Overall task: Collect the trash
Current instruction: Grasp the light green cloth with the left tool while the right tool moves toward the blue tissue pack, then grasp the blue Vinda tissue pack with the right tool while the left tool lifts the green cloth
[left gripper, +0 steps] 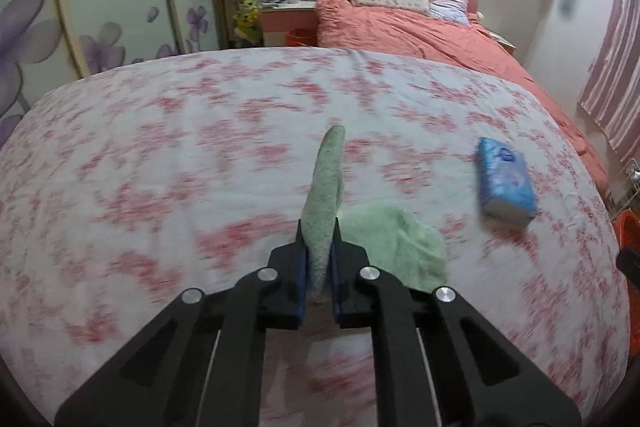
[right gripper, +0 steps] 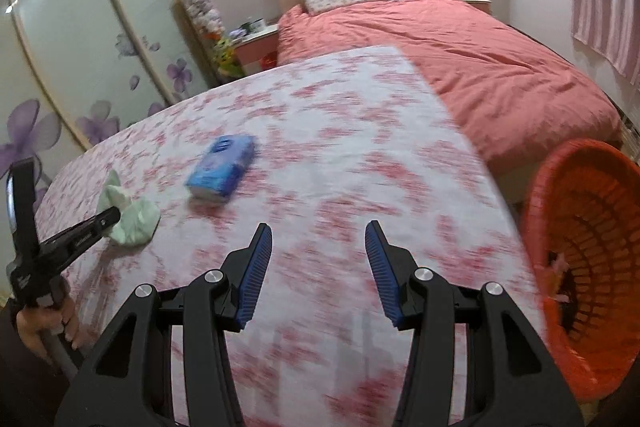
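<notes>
On the pink-flowered tablecloth, seen from the left wrist, the left gripper is clamped tight on a pale green cloth. One fold of the cloth stands up between the blue pads, and the rest lies bunched on the tablecloth just to the right of the fingers. A blue tissue pack lies further right on the tablecloth, well apart from the cloth. Beyond the tablecloth's far edge is a bed with a coral duvet.

Over the same tablecloth, from the right wrist, the right gripper hangs with its jaws partly apart and nothing between them. Left of it, the left gripper pinches the green cloth, a hand on its handle. The tissue pack lies beyond the cloth. An orange basket stands off the tablecloth's right edge.
</notes>
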